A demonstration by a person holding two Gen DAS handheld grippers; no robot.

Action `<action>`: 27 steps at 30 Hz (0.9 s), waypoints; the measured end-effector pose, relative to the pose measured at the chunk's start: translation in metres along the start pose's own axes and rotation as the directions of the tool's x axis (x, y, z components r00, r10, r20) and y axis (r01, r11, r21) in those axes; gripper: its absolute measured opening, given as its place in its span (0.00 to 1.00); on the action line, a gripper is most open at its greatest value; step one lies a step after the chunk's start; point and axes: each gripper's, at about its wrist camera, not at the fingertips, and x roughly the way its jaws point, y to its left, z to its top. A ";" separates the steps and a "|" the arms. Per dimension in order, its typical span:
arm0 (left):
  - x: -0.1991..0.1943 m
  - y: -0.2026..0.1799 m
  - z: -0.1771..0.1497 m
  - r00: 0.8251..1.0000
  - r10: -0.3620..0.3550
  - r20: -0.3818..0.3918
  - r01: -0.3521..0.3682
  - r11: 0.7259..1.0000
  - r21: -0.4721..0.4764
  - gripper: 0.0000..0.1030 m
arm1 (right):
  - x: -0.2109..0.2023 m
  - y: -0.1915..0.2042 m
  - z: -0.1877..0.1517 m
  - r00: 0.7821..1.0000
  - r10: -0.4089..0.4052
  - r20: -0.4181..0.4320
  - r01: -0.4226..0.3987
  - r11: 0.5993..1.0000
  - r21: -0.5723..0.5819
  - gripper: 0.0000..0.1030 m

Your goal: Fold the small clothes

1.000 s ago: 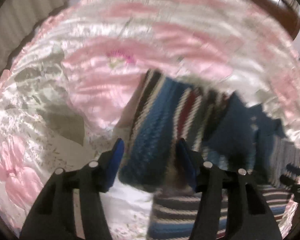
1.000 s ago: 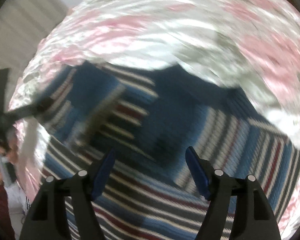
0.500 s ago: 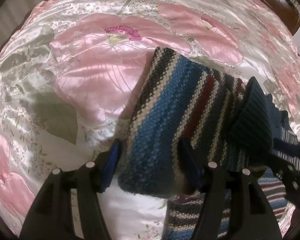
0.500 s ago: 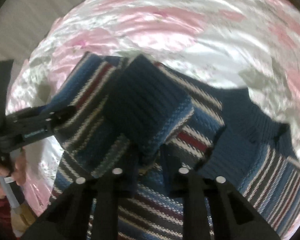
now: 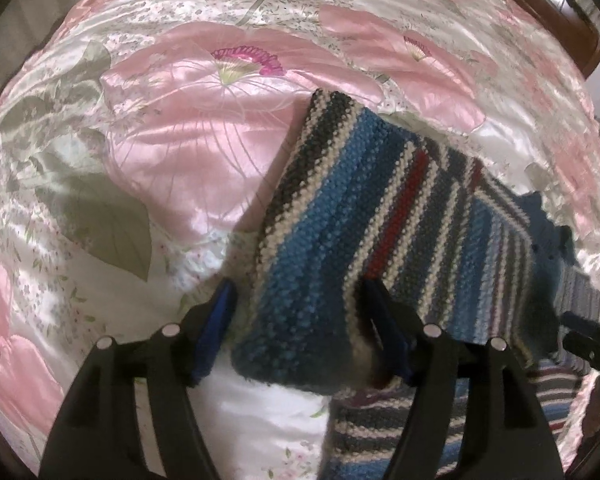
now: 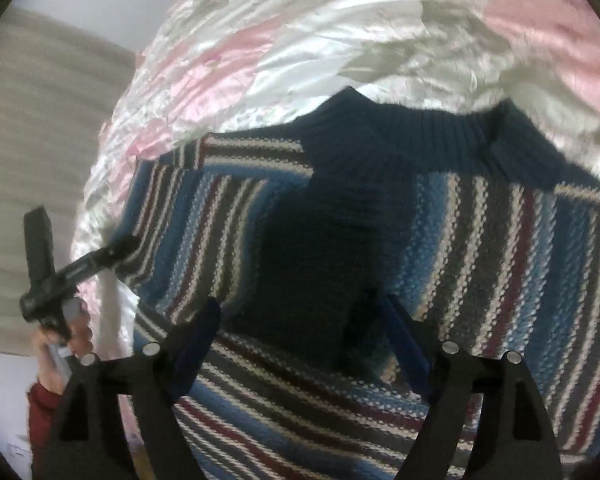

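A small knitted sweater [image 6: 480, 248], striped blue, white, grey and red, lies on the bed with its dark blue ribbed collar [image 6: 432, 140] at the far side. One sleeve [image 5: 380, 216] is folded across the body. Its dark blue cuff [image 6: 316, 264] rests on the stripes just ahead of my right gripper [image 6: 300, 340], which stands open above it. My left gripper [image 5: 300, 324] is open, with the sleeve's folded edge lying between its blue pads [image 5: 216, 320]. The right view shows the left gripper [image 6: 80, 268] at the sweater's left edge.
A shiny pink and white floral bedspread [image 5: 188, 148] lies under everything. A brown wooden headboard [image 5: 560, 12] is at the far right. A beige curtain [image 6: 40, 140] hangs left of the bed. A hand [image 6: 72, 332] with a red sleeve holds the left gripper.
Half a second ago my right gripper was shut on the dark blue cuff; now it is open and the cuff lies on the sweater's body. The left gripper stayed open at the fold.
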 end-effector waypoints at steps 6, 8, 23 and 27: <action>-0.020 0.002 0.000 0.998 -0.007 0.059 0.008 1.000 -0.015 0.66 | 0.024 0.015 -0.002 0.999 -0.049 -0.022 0.048 0.998 -0.045 0.61; -0.025 0.002 0.001 0.997 -0.016 0.072 0.017 1.000 -0.020 0.66 | 0.026 0.020 -0.003 0.997 -0.083 -0.004 0.083 0.993 -0.081 0.42; -0.032 -0.008 -0.001 0.996 -0.017 0.085 0.018 1.000 -0.010 0.68 | -0.087 -0.005 -0.010 0.977 -0.004 0.213 0.025 0.995 -0.098 0.09; -0.027 -0.026 -0.003 0.997 -0.009 0.082 0.007 1.000 0.017 0.68 | -0.109 -0.044 -0.014 0.969 -0.064 0.240 0.072 0.997 -0.025 0.09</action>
